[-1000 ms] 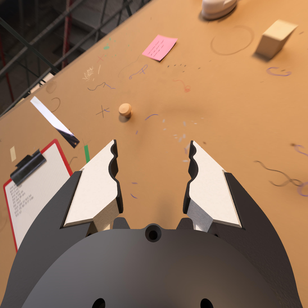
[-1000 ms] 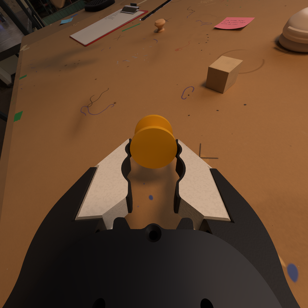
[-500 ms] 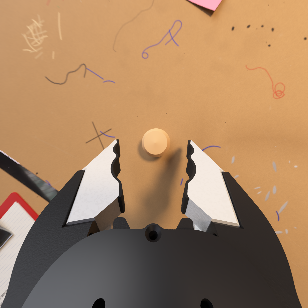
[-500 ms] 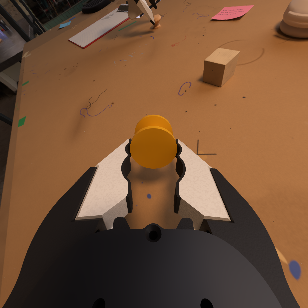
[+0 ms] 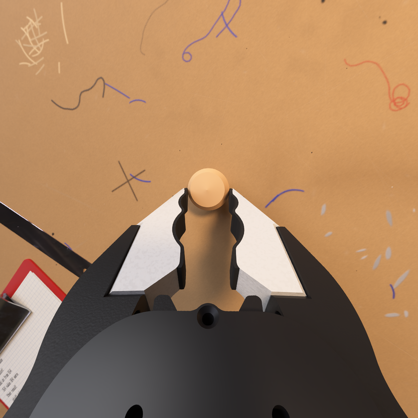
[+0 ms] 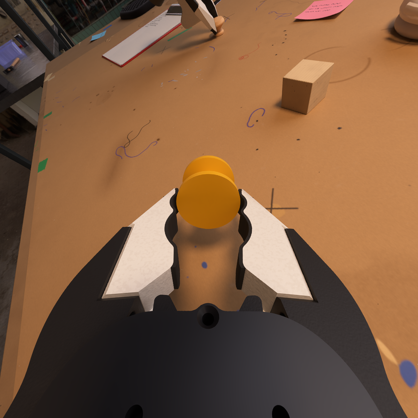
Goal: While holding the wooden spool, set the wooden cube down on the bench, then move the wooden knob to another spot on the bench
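Left gripper (image 5: 208,192) fingers clamped on one wooden knob (image 5: 207,188) near far desk (image 6: 203,113) edge; right gripper (image 6: 208,194) gripping one wooden spool (image 6: 208,199); one wooden cube (image 6: 305,87) resting mid-desk.

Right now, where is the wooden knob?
The wooden knob stands on the bench, gripped between the left gripper fingertips, just right of a pencilled cross and beyond the red clipboard.
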Controlling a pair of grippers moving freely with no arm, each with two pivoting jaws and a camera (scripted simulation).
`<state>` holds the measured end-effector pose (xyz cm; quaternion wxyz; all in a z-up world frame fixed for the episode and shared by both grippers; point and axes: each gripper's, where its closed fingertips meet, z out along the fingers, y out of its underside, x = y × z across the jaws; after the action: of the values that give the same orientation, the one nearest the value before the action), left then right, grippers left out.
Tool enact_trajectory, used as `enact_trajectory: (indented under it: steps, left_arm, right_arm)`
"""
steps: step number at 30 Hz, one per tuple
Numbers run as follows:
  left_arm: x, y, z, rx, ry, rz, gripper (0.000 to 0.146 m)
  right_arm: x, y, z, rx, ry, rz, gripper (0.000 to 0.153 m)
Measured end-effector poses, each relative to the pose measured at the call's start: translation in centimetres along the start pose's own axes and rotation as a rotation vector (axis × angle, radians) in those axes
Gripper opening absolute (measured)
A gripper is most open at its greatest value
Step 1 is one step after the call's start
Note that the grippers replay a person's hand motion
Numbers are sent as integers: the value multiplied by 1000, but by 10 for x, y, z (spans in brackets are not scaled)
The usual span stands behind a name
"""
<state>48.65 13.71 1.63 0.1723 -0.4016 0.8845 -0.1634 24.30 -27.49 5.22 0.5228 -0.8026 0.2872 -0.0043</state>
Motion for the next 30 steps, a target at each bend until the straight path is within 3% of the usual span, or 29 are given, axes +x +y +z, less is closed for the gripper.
enact_trajectory:
  steps: [5,10,14,18,23,30]
  left_arm:
    - [-4,0,-20,51,-51,7,36]
    - [4,-12,-93,169,-77,68,36]
    - [50,-32,-161,224,-79,220,36]
    - [125,-49,-189,194,-46,433,36]
    - [220,-60,-172,124,60,644,36]
    - [275,-58,-98,-5,175,711,36]
  right_arm:
    - [0,1,0,-4,4,-2,52]
    - [-1,1,0,-6,3,-6,52]
    - [-4,0,-1,-3,-4,-12,52]
    - [-9,-2,-3,0,-3,-34,52]
    - [-12,-10,-12,31,-1,-41,52]
    - [-6,-13,-23,57,20,-36,52]
